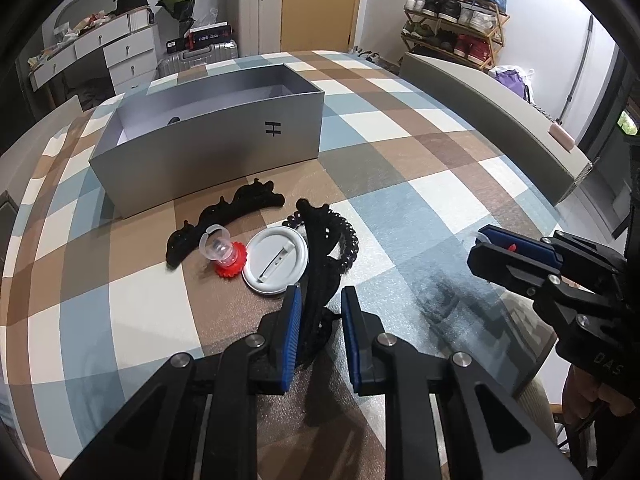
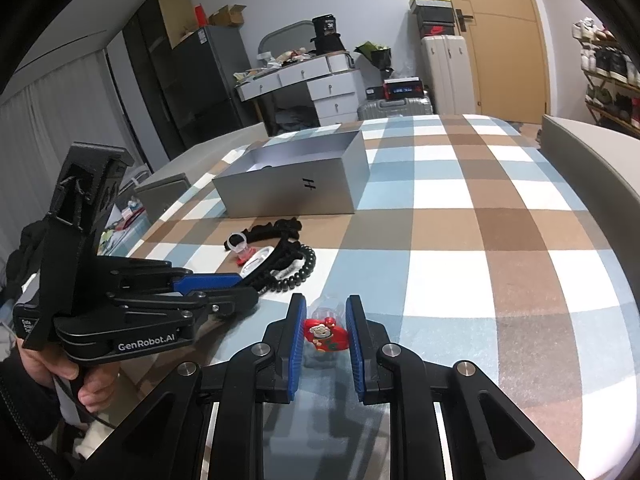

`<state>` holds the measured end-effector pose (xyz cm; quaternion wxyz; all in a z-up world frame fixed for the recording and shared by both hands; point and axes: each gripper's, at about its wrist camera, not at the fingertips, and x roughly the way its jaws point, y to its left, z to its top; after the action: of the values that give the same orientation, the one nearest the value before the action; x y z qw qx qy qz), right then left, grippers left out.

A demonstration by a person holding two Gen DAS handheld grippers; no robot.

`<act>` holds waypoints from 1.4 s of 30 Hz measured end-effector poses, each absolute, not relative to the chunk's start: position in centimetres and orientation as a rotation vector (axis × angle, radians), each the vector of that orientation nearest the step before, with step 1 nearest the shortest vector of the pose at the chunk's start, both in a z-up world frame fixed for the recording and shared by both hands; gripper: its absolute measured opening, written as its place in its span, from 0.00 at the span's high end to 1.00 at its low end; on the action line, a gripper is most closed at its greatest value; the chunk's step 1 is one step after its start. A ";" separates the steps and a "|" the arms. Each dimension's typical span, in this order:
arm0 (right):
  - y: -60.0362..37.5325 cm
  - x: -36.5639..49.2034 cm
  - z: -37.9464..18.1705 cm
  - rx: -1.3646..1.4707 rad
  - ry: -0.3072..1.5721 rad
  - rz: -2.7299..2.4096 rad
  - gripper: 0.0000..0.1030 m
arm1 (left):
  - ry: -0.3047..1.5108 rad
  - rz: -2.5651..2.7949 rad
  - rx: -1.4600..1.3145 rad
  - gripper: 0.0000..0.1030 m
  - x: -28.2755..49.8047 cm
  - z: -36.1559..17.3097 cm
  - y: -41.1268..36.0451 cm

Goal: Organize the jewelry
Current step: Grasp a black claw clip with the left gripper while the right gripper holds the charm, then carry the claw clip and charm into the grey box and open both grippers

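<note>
An open grey box (image 1: 224, 148) stands on the checked table; it also shows in the right wrist view (image 2: 296, 188). In front of it lie a black lace band (image 1: 224, 216), a clear ring with a red flower (image 1: 224, 254), a white pin badge (image 1: 276, 260) and a black spiral hair tie (image 1: 348, 248). My left gripper (image 1: 320, 320) is around a second black lace band (image 1: 320, 280), its pads not pressed shut on it. My right gripper (image 2: 326, 332) holds a clear ring with a red Santa charm (image 2: 326, 330) just above the table.
The checked tablecloth (image 2: 480, 220) covers the table. Grey chair backs (image 1: 492, 116) stand along the table's right side. Drawers, suitcases and a shoe rack (image 1: 452, 12) stand beyond the far edge.
</note>
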<state>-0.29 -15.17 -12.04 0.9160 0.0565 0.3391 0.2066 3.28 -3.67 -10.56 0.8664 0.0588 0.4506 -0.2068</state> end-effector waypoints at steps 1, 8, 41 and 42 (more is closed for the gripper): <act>-15.2 -0.2 -12.1 0.118 0.699 0.427 0.81 | 0.940 -0.435 0.121 0.86 3.2 -10.4 -3.6; -14.9 0.2 -11.9 0.122 0.697 0.442 0.81 | 0.942 -0.444 0.102 0.86 2.9 -10.1 -3.3; -13.1 6.3 -7.6 0.285 0.591 0.596 0.81 | 0.811 -0.613 -0.065 0.87 5.6 -4.8 0.1; -12.9 6.7 -7.2 0.278 0.583 0.601 0.81 | 0.802 -0.617 -0.064 0.87 5.8 -4.4 0.2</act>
<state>6.65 -12.88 -7.18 0.9043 0.1345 0.2819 0.2910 5.76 0.22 -4.41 0.8742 -0.0305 0.3840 -0.2955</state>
